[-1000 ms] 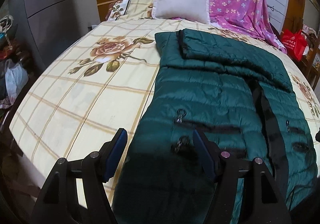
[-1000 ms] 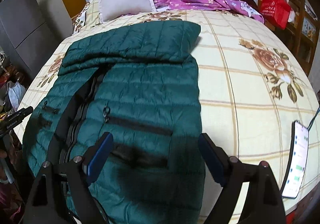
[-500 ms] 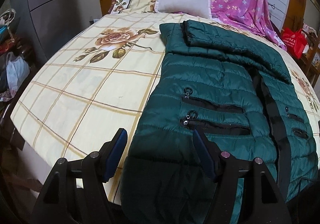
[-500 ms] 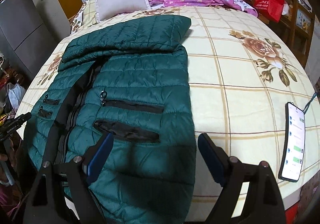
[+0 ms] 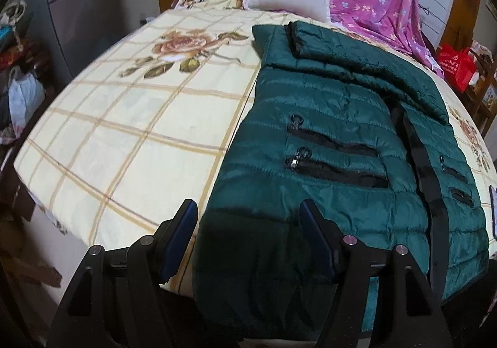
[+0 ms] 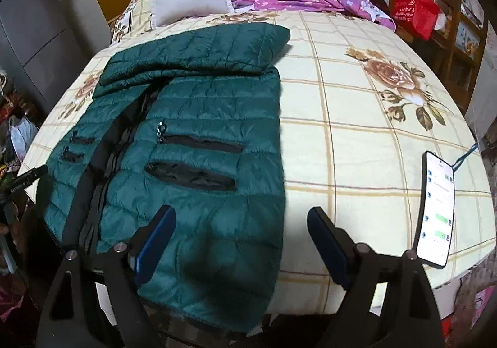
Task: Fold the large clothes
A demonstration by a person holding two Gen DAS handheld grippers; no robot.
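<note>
Yellow checked bed with rose prints is holding a green puffy jacket, lying flat with its sleeves already folded across the top. Both grippers have been pulling back toward the near edge of the bed, so more of the jacket is showing now, and I think they are getting ready to grab the hem. Left gripper is tilting down, wide open and holding nothing, with the jacket's corner just ahead of it. Right gripper is also tilting down, wide open and empty, over the jacket's other bottom corner, with a phone lying off to its right.
</note>
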